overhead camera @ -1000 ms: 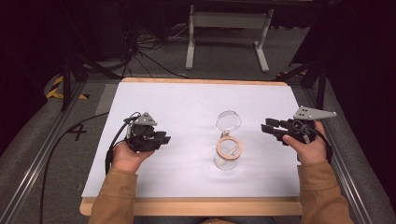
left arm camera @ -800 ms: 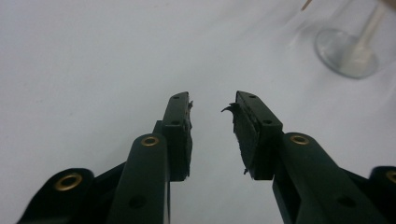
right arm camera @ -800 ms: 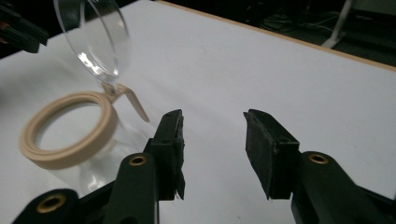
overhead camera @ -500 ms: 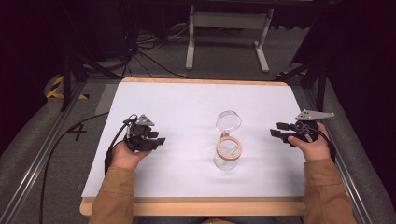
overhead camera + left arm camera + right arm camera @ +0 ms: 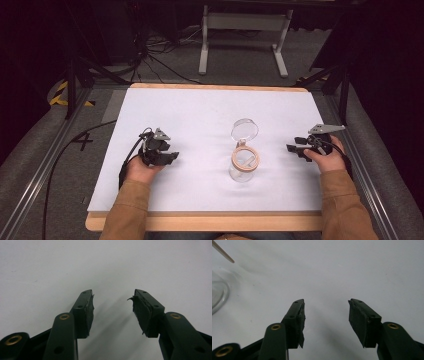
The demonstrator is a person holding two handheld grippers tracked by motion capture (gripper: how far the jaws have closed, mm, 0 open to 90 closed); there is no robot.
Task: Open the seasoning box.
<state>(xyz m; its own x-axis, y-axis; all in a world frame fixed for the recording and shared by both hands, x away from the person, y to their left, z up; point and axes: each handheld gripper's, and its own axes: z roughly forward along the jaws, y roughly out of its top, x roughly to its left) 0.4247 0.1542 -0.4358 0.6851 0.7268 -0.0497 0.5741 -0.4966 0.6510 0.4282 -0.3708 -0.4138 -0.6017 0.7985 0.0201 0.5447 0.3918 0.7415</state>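
Note:
A clear glass jar [image 5: 244, 165] with a tan ring round its mouth stands at the middle of the white table [image 5: 200, 115], its hinged glass lid [image 5: 245, 130] tipped open behind it. My left gripper [image 5: 171, 156] sits low over the table to the jar's left and points toward it. Its jaws have just been opening and stand wide with nothing between them [image 5: 111, 296]. My right gripper [image 5: 293, 146] is low at the jar's right, also pointing at it. Its jaws have likewise just been opening and are empty [image 5: 325, 302]. The jar's glass edge [image 5: 218, 296] shows at the left of the right gripper view.
The white sheet lies on a wooden board with a metal rail [image 5: 45, 170] along each side. A black cable [image 5: 75, 145] trails off the left edge. A grey stand [image 5: 245, 25] is on the floor beyond the far edge.
Both hands have sunk toward the table, the right one also drawing a little away from the jar. Both pairs of jaws have spread wider. The jar has not moved.

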